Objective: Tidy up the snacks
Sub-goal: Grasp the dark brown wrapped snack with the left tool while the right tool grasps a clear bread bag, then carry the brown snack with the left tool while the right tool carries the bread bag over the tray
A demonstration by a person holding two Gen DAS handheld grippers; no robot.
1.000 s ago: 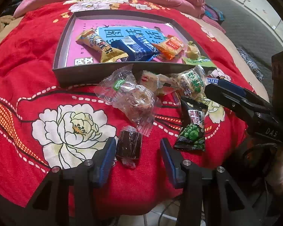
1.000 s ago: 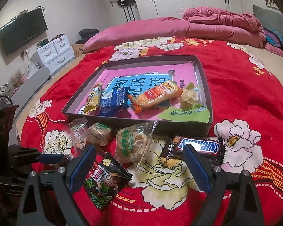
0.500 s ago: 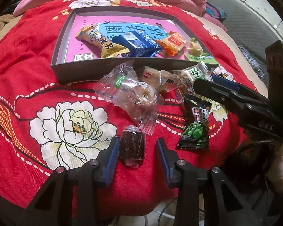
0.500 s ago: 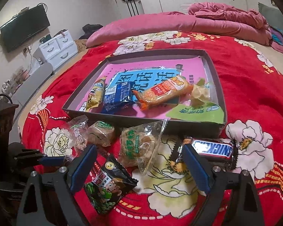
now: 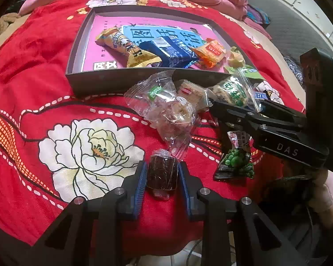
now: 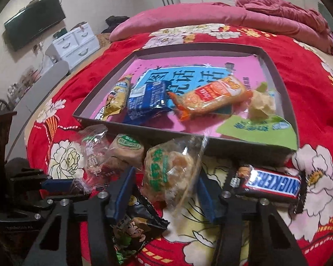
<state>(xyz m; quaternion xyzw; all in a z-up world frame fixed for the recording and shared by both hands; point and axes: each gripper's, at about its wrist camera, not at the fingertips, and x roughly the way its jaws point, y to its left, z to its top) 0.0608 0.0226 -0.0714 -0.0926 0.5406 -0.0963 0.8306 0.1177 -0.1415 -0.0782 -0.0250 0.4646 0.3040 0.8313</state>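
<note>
Red floral bedding (image 5: 40,71) covers the bed, and the grey box (image 5: 113,78) that takes the snacks lies toward twelve o'clock in both views, already holding four or five packets.

Your left hand-held gripper (image 5: 162,178) has just been closing, and its blue pads now sit against both sides of the dark brown sweet (image 5: 162,173) at six o'clock in the left wrist view; a second ago they stood well apart with the sweet loose between them. It reads as pinched, though it lies on the bedding, not yet lifted.

Your right hand-held gripper (image 6: 164,186) has also just been closing and has come nearer the pile. The green-labelled pastry (image 6: 166,170) in clear wrap is now between its pads (the far pad seems to meet the loose wrapper, but I cannot tell whether the near pad presses on the pastry or only stands beside it).

So both hands look set to carry one snack each to the box. Outside it lie the Snickers bar (image 6: 273,184) at three o'clock, the pea packet (image 6: 135,219) at six and two wrapped pastries (image 6: 113,155) at nine.
</note>
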